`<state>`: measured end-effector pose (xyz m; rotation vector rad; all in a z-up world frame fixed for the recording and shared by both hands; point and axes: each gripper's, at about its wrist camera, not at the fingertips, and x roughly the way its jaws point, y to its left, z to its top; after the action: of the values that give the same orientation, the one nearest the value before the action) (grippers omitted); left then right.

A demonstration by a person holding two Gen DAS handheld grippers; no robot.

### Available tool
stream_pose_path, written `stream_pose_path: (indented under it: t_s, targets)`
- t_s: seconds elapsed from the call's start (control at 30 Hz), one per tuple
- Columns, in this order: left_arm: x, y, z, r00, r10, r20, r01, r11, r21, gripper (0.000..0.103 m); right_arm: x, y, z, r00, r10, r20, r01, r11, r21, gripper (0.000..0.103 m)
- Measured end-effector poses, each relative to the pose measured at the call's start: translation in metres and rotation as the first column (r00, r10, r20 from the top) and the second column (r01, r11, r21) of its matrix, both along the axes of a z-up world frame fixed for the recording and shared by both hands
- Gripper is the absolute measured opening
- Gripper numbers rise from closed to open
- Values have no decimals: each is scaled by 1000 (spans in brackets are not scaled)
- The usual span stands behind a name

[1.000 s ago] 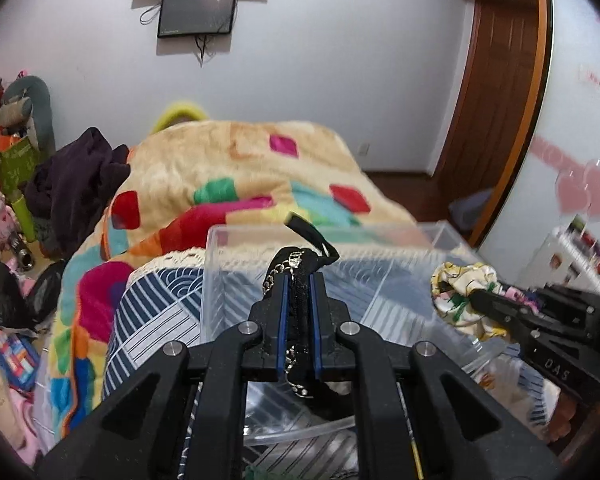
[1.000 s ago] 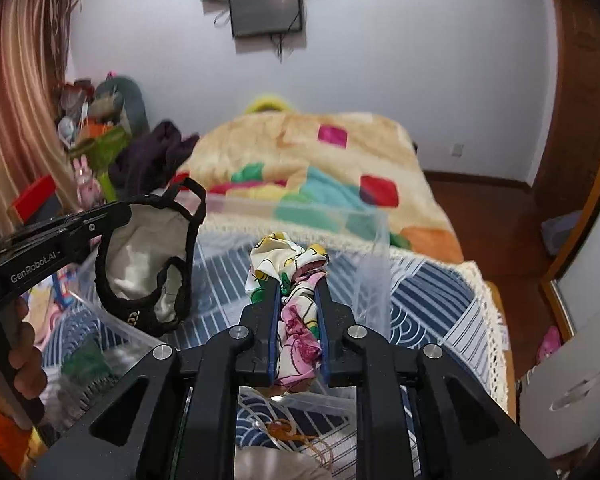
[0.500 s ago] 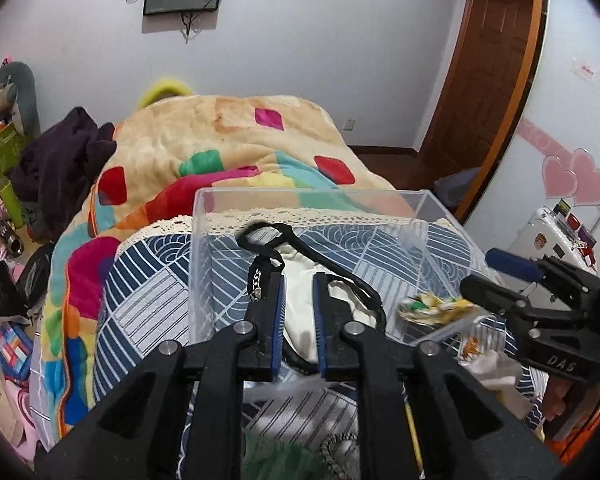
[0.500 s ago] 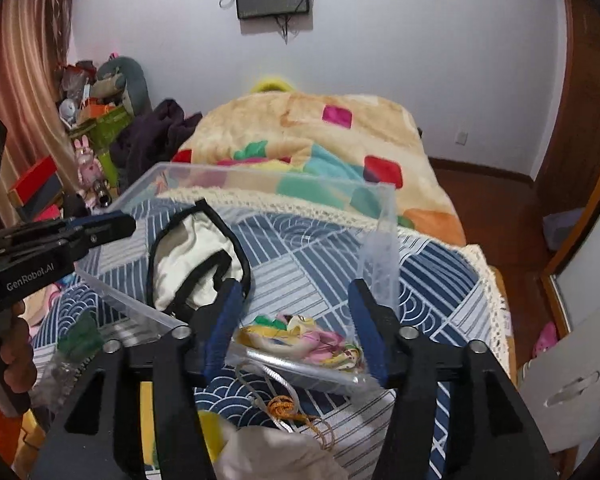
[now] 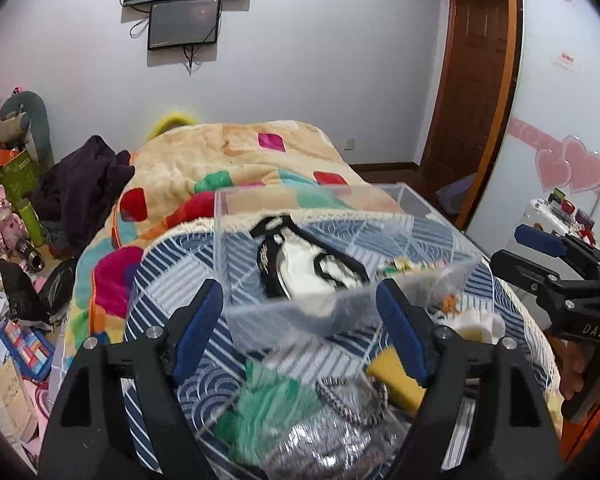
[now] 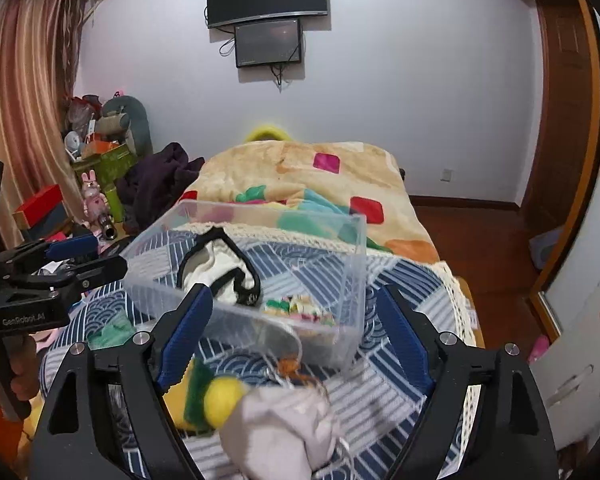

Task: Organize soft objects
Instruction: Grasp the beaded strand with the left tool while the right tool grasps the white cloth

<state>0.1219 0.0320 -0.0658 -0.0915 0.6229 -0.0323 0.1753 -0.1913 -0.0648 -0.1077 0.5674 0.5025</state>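
I hold both my left gripper (image 5: 300, 328) and right gripper (image 6: 296, 328) spread wide and empty before the clear bin (image 6: 352, 264), where a black-trimmed cream garment (image 6: 216, 268) lies.

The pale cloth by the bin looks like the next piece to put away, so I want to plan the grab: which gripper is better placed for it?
Probably the right gripper: it is open, with the pale cloth low between its fingers. The left gripper, also open, faces the bin and a green item.
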Motion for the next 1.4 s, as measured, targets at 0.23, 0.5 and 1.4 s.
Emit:
stream_pose_path:
  t_s: [0.23,0.5,1.4]
  targets:
    - [-14,-5,-29,999,-3,-50,1,999,-40,71,-15,-4,-20,999,-11,-34,11,1000,-14,83]
    - [-18,-11,-52,993,-29,-115,22,998,-55,39,-29,-7,-46,995,-15,-95,12,1000,-28,83]
    - [-37,-18,-41,998,-38,-49,34,997,-75,5,-39,-24,-54,993,-28,-115,31,999,24,15]
